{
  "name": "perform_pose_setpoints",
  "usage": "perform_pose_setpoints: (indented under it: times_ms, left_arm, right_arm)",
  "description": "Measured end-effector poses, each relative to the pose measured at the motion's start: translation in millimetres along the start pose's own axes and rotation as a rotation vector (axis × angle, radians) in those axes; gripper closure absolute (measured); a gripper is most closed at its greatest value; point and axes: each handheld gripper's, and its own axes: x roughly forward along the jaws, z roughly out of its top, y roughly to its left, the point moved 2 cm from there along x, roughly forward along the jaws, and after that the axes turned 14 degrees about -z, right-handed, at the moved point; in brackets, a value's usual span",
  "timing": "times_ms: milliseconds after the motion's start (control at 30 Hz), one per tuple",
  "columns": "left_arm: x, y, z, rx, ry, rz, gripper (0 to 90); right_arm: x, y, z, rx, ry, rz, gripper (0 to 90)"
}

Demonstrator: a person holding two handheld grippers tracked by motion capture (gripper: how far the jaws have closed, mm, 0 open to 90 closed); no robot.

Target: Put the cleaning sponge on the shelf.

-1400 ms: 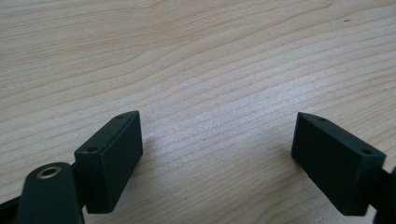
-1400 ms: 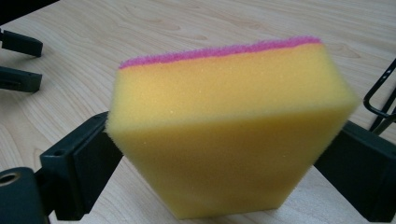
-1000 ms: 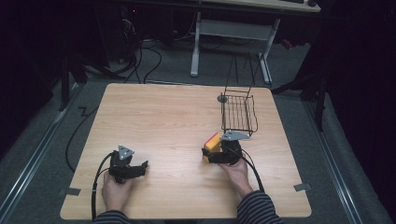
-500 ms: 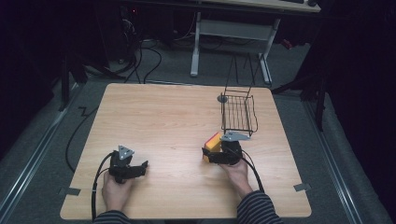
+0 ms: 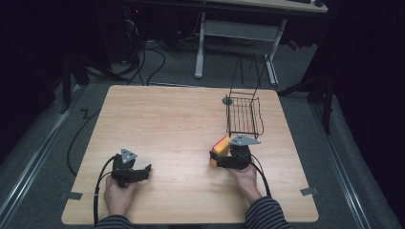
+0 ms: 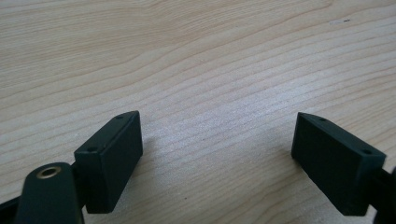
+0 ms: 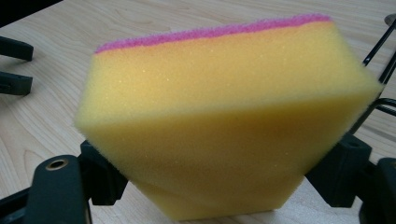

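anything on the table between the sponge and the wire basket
Nothing visible does. The sponge, clamped in the right gripper, sits just in front of the wire basket, with bare table between them.

Table evenly lit, surroundings dark, high view soft, close-ups slightly blurred

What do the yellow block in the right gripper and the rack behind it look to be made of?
Sponge: soft yellow foam, finely pored, with a rough pink scouring layer; squeezed in where the jaws pinch it. Rack: thin black wire, probably coated metal, an open grid. Table: pale wood-grain top, matte, perhaps laminate.
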Motion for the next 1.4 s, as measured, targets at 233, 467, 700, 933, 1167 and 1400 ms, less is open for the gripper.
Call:
perform_pose_setpoints:
  times_ms: [233,467,700,933,1167,1400]
  left_arm:
    - [0.0,0.1,0.0,0.000,0.000,0.000,17.1]
    - [0.0,0.0,0.0,0.001,0.000,0.000,17.1]
    - [0.0,0.0,0.0,0.000,0.000,0.000,17.1]
    - [0.0,0.0,0.0,0.000,0.000,0.000,17.1]
    - [0.0,0.0,0.0,0.000,0.000,0.000,17.1]
    - [0.0,0.0,0.0,-0.001,0.000,0.000,17.1]
  right_arm:
    - [-5.7,-2.4,2.3,-0.001,-0.010,0.000,20.7]
    - [-17.6,-8.8,5.6,0.008,-0.018,-0.003,20.6]
    - [-25.6,-11.4,7.7,-0.004,-0.010,-0.006,20.7]
    - [-35.9,-16.7,11.5,-0.007,-0.017,-0.018,20.6]
    - [-41.2,-20.4,13.5,-0.020,-0.015,-0.034,20.7]
    - [-46.2,-24.9,16.4,-0.008,-0.028,-0.032,20.7]
